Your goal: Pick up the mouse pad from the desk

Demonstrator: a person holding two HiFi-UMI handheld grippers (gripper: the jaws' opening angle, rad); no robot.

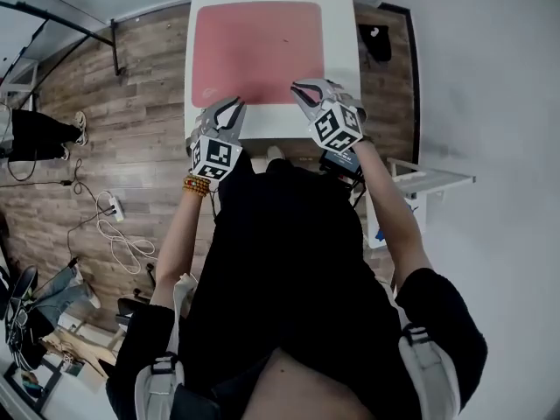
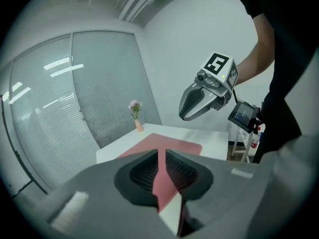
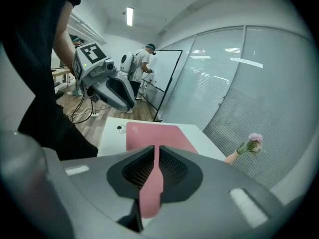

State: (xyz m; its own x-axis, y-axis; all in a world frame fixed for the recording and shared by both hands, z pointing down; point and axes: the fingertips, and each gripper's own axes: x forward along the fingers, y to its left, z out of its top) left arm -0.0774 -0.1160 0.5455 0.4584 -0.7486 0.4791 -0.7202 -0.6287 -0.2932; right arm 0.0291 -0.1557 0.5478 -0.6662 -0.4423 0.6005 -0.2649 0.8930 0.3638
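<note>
Left claw point(image 1: 233, 105) and right claw point(image 1: 304, 87) hung barely apart, empty, at pad's point(image 1: 258, 51) near edge on desk point(image 1: 339, 24).

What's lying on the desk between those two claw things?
In the head view, only the near edge of the pink mouse pad and a bare strip of white desk lie between the left gripper and right gripper.

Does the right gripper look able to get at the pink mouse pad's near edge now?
Probably yes: the right gripper hangs at the mouse pad's near edge, and nothing on the desk lies between them. Its jaws stand only a slit apart, so they may need opening wider.
</note>
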